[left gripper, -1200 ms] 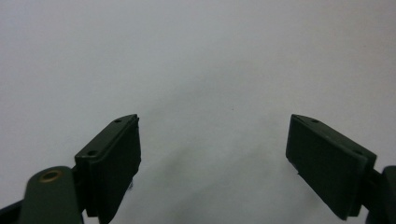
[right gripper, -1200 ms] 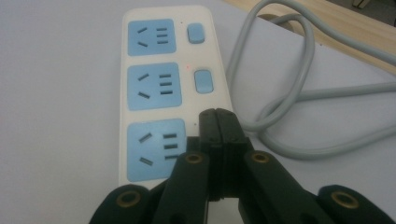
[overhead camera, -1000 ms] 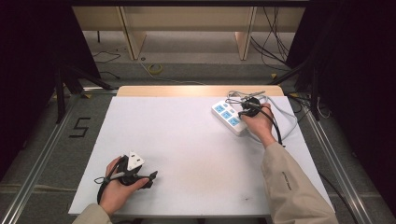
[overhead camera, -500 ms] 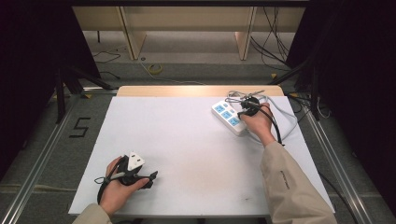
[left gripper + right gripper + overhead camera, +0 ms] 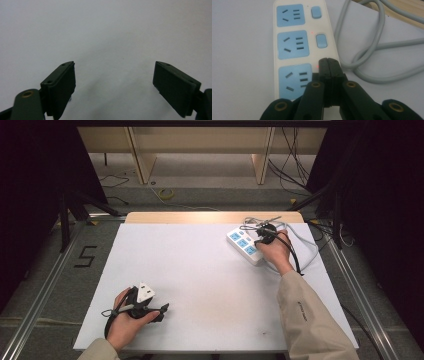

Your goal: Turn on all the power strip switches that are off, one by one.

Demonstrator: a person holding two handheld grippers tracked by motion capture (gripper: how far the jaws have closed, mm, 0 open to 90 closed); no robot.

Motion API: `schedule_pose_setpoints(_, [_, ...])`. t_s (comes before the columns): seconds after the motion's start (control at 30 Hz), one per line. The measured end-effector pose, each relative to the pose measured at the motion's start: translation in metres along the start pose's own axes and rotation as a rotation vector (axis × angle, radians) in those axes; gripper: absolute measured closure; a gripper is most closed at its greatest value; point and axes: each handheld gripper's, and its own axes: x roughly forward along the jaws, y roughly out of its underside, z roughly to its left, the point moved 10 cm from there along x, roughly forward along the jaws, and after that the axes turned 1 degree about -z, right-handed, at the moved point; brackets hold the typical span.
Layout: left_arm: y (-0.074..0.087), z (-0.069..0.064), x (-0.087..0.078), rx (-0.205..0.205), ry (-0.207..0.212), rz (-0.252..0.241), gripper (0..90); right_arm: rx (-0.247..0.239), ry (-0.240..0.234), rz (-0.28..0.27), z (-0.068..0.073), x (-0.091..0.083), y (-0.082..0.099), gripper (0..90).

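- While its jaws meet, empty, the right gripper [image 5: 327, 61] hides the nearest blue switch on the white three-socket power strip [image 5: 299, 50] at the white table's [image 5: 200, 285] far right.
- Left gripper [image 5: 113, 82] gapes, empty.

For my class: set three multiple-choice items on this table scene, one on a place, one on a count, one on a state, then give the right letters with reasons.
1. Where on the white table does the power strip lie?
A. far right part
B. near left corner
C. centre

2. How many blue socket panels does the power strip have?
A. two
B. three
C. five

3. How do the jaws of the right hand-held gripper stand?
A. wide apart
B. shut together
C. clamped on the grey cable

Answers:
1 A, the high view shows it by the right hand near the far edge.
2 B, the right gripper view shows three.
3 B, the jaws meet over the strip's nearest switch, nothing between.
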Motion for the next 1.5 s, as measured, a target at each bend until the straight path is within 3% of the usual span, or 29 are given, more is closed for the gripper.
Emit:
schedule_pose_setpoints(0.87, [0.0001,0.0008,0.0001,-0.003,-0.003,-0.003,18.1,0.044,-0.011,0.002,-0.0007,0.0007,0.0010,90.0])
schedule_pose_setpoints(1.37, [0.0002,0.0005,0.0004,-0.001,-0.002,0.000,18.1,0.037,0.021,0.028,-0.0005,-0.0004,0.0009,90.0])
schedule_pose_setpoints(1.5, [0.0004,0.0004,0.0008,0.001,0.001,0.001,18.1,0.038,0.037,-0.019,-0.0043,-0.0023,-0.0071,90.0])
